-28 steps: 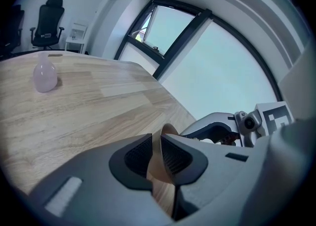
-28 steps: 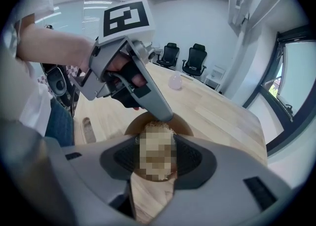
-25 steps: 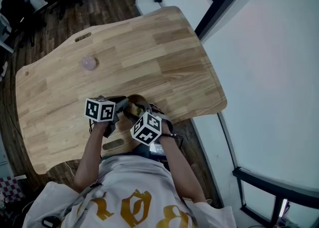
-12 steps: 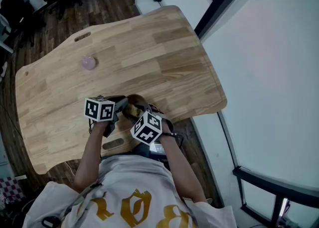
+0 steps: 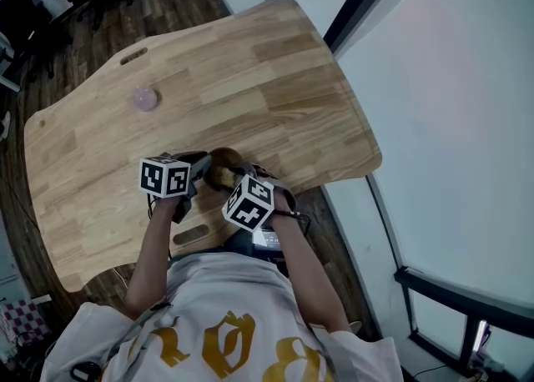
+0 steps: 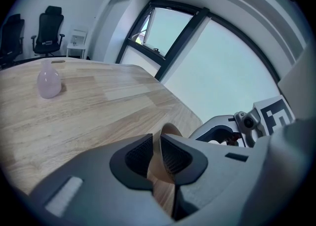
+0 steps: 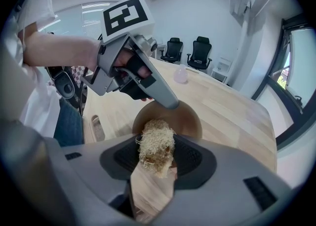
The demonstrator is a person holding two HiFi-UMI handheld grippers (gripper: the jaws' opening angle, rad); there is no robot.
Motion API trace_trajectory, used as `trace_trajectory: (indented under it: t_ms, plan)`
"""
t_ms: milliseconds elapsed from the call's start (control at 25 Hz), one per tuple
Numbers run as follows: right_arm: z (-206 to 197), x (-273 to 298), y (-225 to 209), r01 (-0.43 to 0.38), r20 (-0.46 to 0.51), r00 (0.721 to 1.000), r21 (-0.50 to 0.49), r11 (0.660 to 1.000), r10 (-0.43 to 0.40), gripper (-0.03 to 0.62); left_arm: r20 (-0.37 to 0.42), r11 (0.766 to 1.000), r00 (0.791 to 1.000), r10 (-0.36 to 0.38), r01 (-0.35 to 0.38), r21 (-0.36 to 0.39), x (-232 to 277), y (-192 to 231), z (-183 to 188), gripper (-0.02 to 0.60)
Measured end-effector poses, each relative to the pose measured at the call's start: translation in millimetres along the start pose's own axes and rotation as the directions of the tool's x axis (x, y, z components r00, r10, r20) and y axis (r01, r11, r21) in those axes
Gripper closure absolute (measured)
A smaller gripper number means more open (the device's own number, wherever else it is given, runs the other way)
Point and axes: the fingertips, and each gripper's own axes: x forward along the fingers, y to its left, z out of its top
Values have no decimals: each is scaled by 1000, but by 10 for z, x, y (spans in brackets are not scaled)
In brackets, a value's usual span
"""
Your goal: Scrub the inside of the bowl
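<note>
A brown wooden bowl sits near the front edge of the wooden table, tilted toward my right. My left gripper is shut on the bowl's rim, one pad inside and one outside. My right gripper is shut on a pale fibrous scrubber, held just at the open mouth of the bowl. In the head view both grippers meet over the bowl, the left gripper at its left and the right gripper at its near right.
A small pink glass vase stands far back left on the table, also seen in the left gripper view as the vase. Office chairs stand beyond the table. A window wall runs along the right.
Both grippers and the bowl keep their grip and stay together; the right gripper's cube has turned slightly. The head camera shifted a little.
</note>
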Motion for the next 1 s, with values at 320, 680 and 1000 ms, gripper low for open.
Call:
trace_trajectory:
  t_ms: [320, 680, 1000]
  plan:
    - [-37, -41, -191, 86, -13, 996, 59, 995, -86, 411, -8, 1000, 1000, -6, 6, 1, 35, -9, -21, 534]
    - [-57, -130, -441, 99, 179, 966, 402, 910, -185, 411, 73, 974, 997, 38, -21, -225, 142, 398, -227, 534]
    - [-152, -361, -740, 180, 208, 917, 544, 819, -340, 410, 135, 965, 981, 137, -102, -243, 115, 613, -241, 526]
